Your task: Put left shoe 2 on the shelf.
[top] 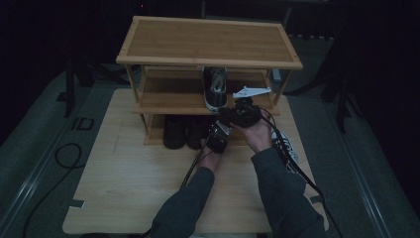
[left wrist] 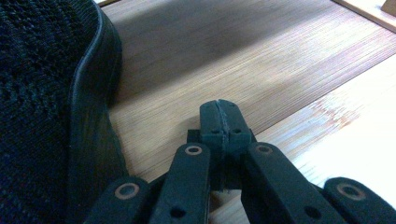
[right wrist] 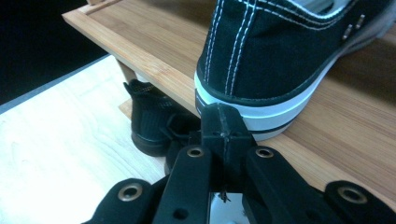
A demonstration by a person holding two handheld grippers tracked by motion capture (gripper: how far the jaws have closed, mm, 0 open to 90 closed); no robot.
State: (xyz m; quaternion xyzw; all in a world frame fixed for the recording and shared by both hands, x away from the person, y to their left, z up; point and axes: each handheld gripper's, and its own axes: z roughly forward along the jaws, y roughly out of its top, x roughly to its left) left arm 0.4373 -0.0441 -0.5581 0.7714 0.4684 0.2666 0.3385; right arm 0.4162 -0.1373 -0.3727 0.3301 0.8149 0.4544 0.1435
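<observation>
1. The work in hand looks like putting shoes on the wooden shoe rack (top: 208, 42), which stands at the far side of the desk (top: 124, 183).
2. One black canvas sneaker with a white sole (top: 215, 87) already stands on the middle shelf (top: 168, 101), toe to the far side, its heel at the near edge.
3. A pair of dark shoes (top: 185, 131) is on the lowest shelf, left of the hands.
4. A second sneaker (top: 286, 146) lies on the desk at the right, just beside the person's right forearm. I judge this one is still left to place.
5. The right tool (right wrist: 223, 122) is closed and grips nothing; its tip is just at the heel of the placed sneaker.
6. The left tool (left wrist: 222, 119) is closed and empty too, low over the bottom shelf, near a dark shoe.
</observation>
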